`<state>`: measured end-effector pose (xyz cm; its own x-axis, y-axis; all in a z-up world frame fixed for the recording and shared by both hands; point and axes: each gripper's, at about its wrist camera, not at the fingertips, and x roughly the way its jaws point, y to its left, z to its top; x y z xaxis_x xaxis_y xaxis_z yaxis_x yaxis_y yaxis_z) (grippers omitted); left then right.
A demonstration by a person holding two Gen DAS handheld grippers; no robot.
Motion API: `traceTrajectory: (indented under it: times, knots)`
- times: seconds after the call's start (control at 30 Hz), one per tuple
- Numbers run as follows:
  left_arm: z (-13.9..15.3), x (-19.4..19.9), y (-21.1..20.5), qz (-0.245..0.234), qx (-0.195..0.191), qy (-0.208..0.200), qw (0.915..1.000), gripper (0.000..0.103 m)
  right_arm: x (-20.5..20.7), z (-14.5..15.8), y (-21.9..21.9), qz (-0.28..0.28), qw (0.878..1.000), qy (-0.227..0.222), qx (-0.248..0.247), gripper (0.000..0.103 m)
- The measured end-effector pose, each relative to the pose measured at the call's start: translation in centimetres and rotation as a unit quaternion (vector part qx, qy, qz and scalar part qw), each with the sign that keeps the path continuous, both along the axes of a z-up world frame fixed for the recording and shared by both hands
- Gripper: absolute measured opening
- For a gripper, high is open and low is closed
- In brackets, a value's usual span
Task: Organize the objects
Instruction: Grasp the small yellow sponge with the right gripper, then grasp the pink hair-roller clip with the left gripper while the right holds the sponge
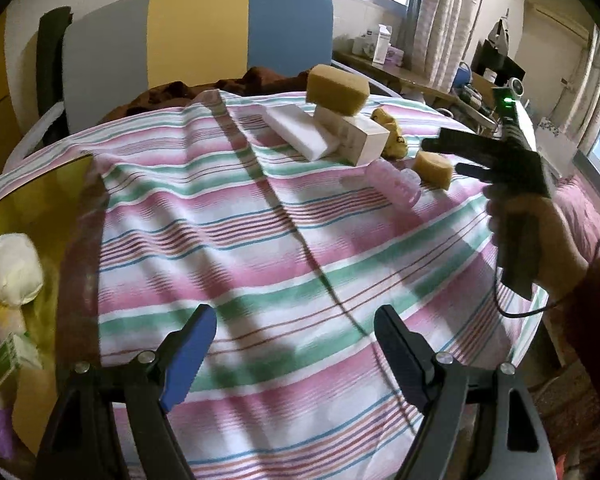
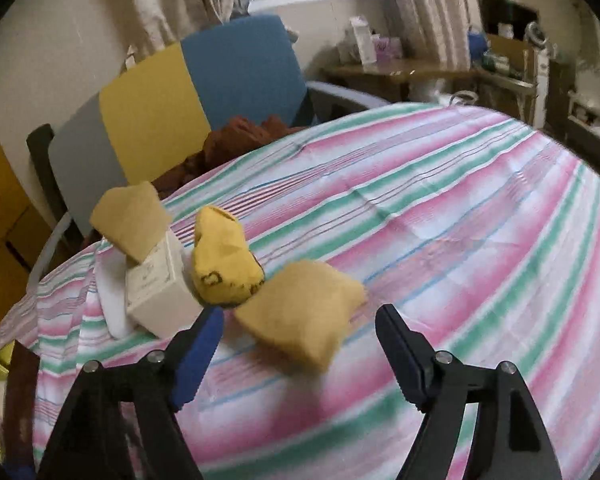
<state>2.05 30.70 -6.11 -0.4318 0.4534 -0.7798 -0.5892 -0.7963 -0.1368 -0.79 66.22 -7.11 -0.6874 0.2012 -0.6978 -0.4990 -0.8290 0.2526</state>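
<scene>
I had bare striped cloth [image 1: 260, 240] ahead; sponges [image 1: 337, 89], boxes [image 1: 360, 136] and the bin wall [image 1: 60, 184] blocked the far and left sides.

Two tan sponges [image 1: 337, 89], white boxes [image 1: 354, 136] and a yellow pouch [image 2: 224, 258] clustered on striped cloth [image 1: 260, 220]

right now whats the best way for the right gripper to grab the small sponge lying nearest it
Grip the small sponge across its two long flat sides, coming down from above and the near side. It lies loose on the striped sheet just ahead of the open right gripper, and its far-left end nearly touches the yellow plush toy.
</scene>
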Motion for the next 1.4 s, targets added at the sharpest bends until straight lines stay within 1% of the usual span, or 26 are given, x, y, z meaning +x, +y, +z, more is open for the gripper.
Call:
traceTrajectory:
  times: [0.07,0.13,0.17,0.2,0.27,0.33,0.43,0.53,0.63,0.73,0.8,0.9,0.97,1.1,1.2,1.23,1.27,1.3,1.33,1.4]
  knots:
    - [0.0,-0.3,0.7,-0.003,0.000,0.004,1.0000,0.083,-1.2,-0.7,0.2,0.004,1.000,-0.015,0.006,0.082]
    - [0.0,-0.8,1.7,-0.009,-0.001,0.008,0.9999,0.083,-2.0,-1.6,0.1,0.003,0.999,-0.035,0.023,0.082]
    - [0.0,-1.0,2.2,-0.012,-0.001,0.009,0.9999,0.083,-2.1,-2.0,0.0,0.003,0.999,-0.040,0.028,0.076]
    - [-0.1,-1.2,2.7,-0.016,0.001,0.009,0.9998,0.083,-1.9,-2.3,0.1,0.005,0.999,-0.040,0.021,0.072]
    - [-0.2,-1.6,3.8,-0.025,0.006,0.009,0.9996,0.083,-1.2,-2.1,0.4,-0.001,1.000,-0.024,0.015,0.065]
    - [-0.2,-2.1,5.2,-0.033,0.013,0.014,0.9993,0.084,-0.2,-2.0,0.4,-0.011,1.000,-0.016,0.013,0.063]
    - [-0.4,-3.0,7.7,-0.051,0.016,0.016,0.9984,0.085,1.6,-1.9,0.2,-0.043,0.999,-0.008,0.019,0.063]
    - [-0.8,-4.0,11.1,-0.086,0.008,0.014,0.9962,0.088,3.6,-2.0,0.1,-0.080,0.997,-0.001,0.020,0.063]
    - [-1.1,-5.2,14.1,-0.122,-0.013,0.036,0.9919,0.089,4.8,-2.0,-0.3,-0.088,0.996,0.011,0.020,0.061]
    - [-1.6,-6.5,16.2,-0.158,-0.031,0.049,0.9857,0.089,4.5,-2.3,-0.7,-0.081,0.996,0.000,0.034,0.060]
    - [-2.1,-7.3,17.0,-0.172,-0.041,0.049,0.9829,0.090,4.4,-2.3,-0.8,-0.082,0.996,-0.003,0.038,0.060]
    - [-2.7,-8.2,17.9,-0.188,-0.047,0.044,0.9800,0.090,4.5,-2.6,-0.5,-0.082,0.996,0.000,0.031,0.060]
    - [-3.1,-8.7,18.2,-0.193,-0.042,0.042,0.9794,0.090,4.7,-2.6,-0.6,-0.082,0.996,0.002,0.029,0.060]
    - [-4.0,-9.0,18.8,-0.204,-0.043,0.022,0.9778,0.090,4.7,-2.8,-0.4,-0.081,0.996,0.006,0.024,0.060]
    - [-3.9,-8.7,19.0,-0.221,-0.032,0.020,0.9745,0.089,4.9,-2.9,-0.4,-0.082,0.996,0.007,0.023,0.060]
    - [-4.0,-8.5,18.9,-0.227,-0.030,0.022,0.9733,0.087,4.9,-2.9,-0.4,-0.082,0.996,0.007,0.024,0.060]
    - [-4.0,-8.2,18.9,-0.228,-0.031,0.025,0.9729,0.085,5.0,-2.8,-0.6,-0.082,0.996,0.007,0.025,0.060]
    - [-4.0,-8.0,18.9,-0.230,-0.029,0.031,0.9724,0.075,5.0,-2.8,-0.6,-0.082,0.996,0.007,0.026,0.060]
    - [-4.0,-7.9,18.9,-0.230,-0.026,0.035,0.9723,0.070,5.0,-2.8,-0.6,-0.082,0.996,0.007,0.027,0.060]
    - [-3.9,-7.7,18.7,-0.228,-0.024,0.042,0.9725,0.070,4.9,-2.8,-0.6,-0.082,0.996,0.007,0.029,0.060]
